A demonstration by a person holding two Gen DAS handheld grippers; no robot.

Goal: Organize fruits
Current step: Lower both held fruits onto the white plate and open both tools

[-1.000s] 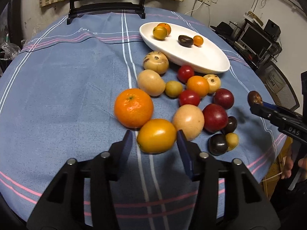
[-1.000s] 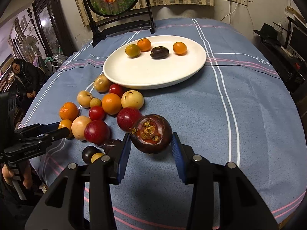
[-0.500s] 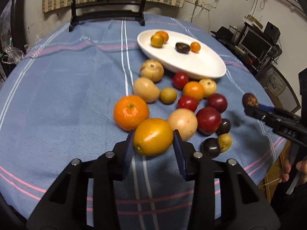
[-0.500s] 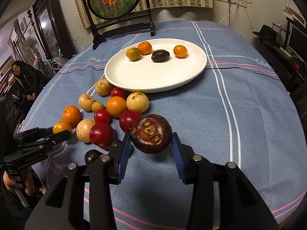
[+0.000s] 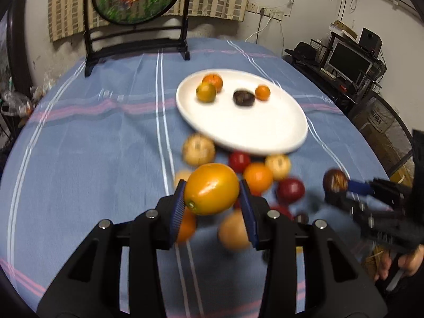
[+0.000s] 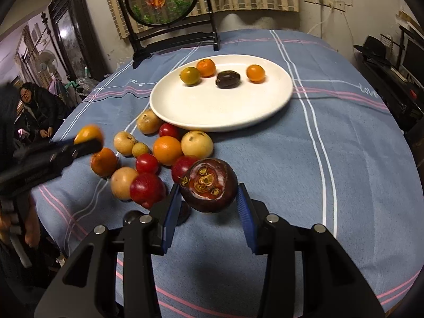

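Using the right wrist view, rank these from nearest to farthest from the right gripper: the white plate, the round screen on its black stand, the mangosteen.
1. mangosteen, between the right gripper fingers.
2. white plate, mid-table ahead.
3. round screen, table's far edge.

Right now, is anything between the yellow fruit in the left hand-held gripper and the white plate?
Nothing visible blocks it. The yellow fruit is lifted above the loose fruits, and the plate's near half is bare.
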